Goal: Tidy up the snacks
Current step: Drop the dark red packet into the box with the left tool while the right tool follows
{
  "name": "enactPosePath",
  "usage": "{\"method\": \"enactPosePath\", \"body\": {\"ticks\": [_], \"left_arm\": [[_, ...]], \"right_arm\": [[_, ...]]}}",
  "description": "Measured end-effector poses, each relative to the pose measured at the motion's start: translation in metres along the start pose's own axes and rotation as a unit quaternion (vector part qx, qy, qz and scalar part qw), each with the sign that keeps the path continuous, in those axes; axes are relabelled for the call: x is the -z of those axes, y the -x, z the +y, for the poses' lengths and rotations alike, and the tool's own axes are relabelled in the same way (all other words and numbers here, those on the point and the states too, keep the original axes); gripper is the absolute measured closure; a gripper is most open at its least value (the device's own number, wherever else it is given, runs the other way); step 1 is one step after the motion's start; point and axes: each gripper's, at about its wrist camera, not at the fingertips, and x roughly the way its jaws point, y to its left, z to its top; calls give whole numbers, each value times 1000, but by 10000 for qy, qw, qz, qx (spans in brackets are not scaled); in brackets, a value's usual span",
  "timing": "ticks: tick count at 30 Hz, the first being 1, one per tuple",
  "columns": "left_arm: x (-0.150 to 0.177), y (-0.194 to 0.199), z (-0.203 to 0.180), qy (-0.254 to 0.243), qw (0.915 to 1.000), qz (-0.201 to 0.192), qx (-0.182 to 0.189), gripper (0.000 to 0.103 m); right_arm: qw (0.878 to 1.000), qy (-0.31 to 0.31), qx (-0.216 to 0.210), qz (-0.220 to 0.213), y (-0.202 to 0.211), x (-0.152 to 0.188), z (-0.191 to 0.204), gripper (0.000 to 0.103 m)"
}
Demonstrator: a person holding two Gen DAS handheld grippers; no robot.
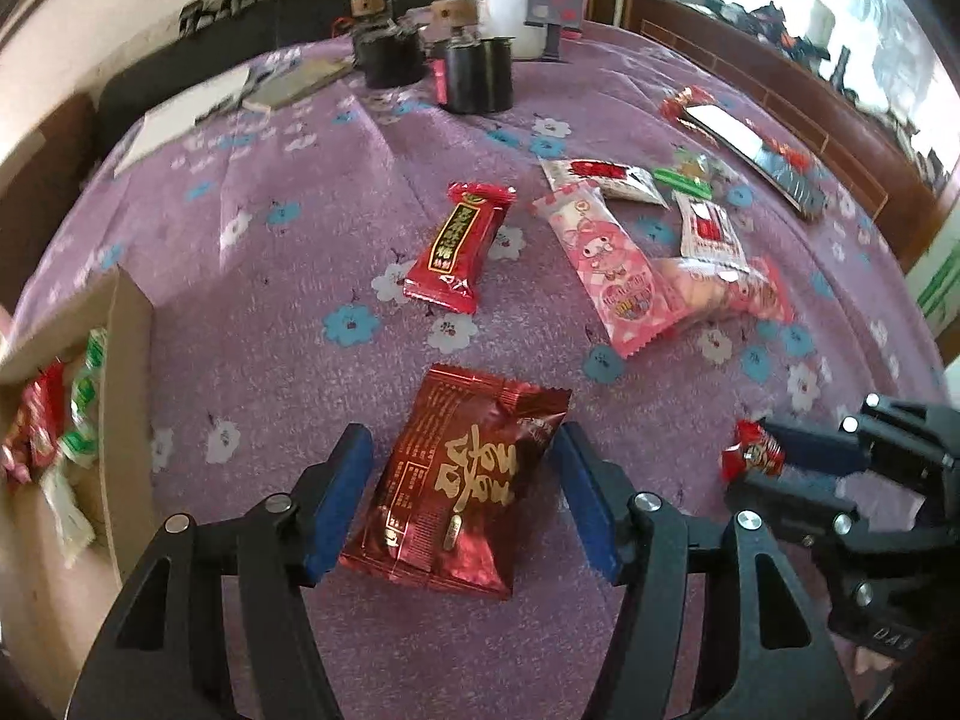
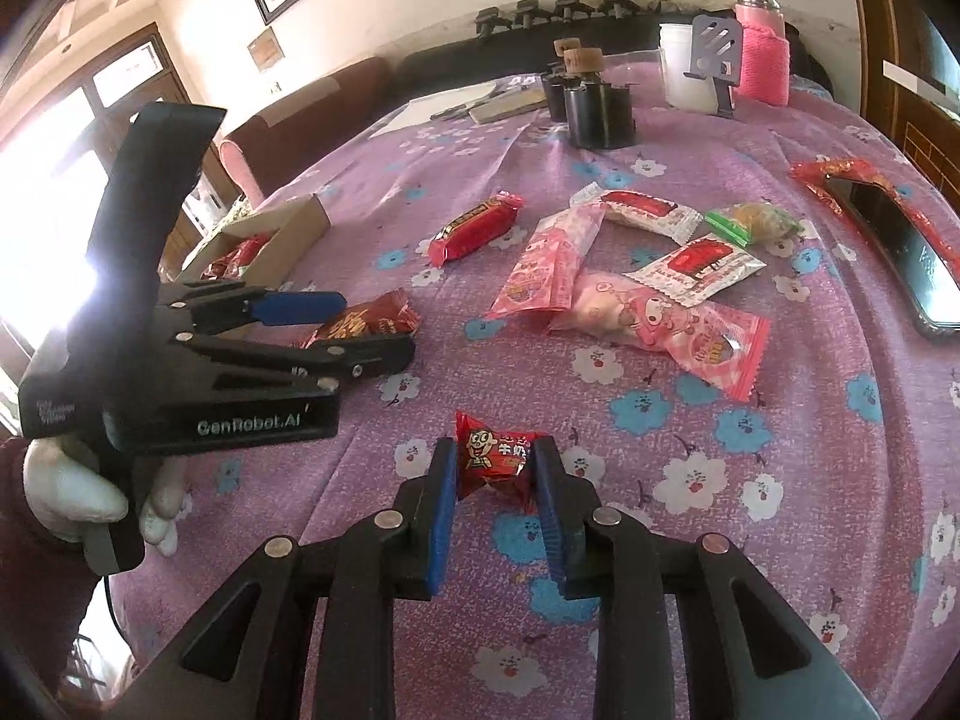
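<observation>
Here, red candy (image 2: 495,459) sits between right claw (image 2: 495,468) pads.

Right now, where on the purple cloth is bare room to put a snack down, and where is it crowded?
Bare cloth lies between the cardboard box and the red bar, and on up toward the black holders. The cloth near the right gripper is also bare. It is crowded around the pink packets and white sachets, which overlap, near the phone.

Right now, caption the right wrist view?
Right gripper pinches a small red candy above the floral tablecloth.
</observation>
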Motion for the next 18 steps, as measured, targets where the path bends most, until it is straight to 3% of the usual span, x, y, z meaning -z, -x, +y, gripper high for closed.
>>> {"method": "enactPosePath", "body": {"ticks": [2,8,13,18], "left_arm": [[1,3,-1,8,10000,-43,-30,62],[10,12,-2,248,9996,-115,32,65],[20,39,15,777,9946,-385,570,65],[40,83,53,1315,9838,-740,972,65]], "right_arm": [[10000,2,-7,-1,0,0,0,75],[9999,20,13,-100,4,1,3,80],[9994,8,85,-329,13,2,3,80],[9992,50,143,-374,15,1,5,80]]}}
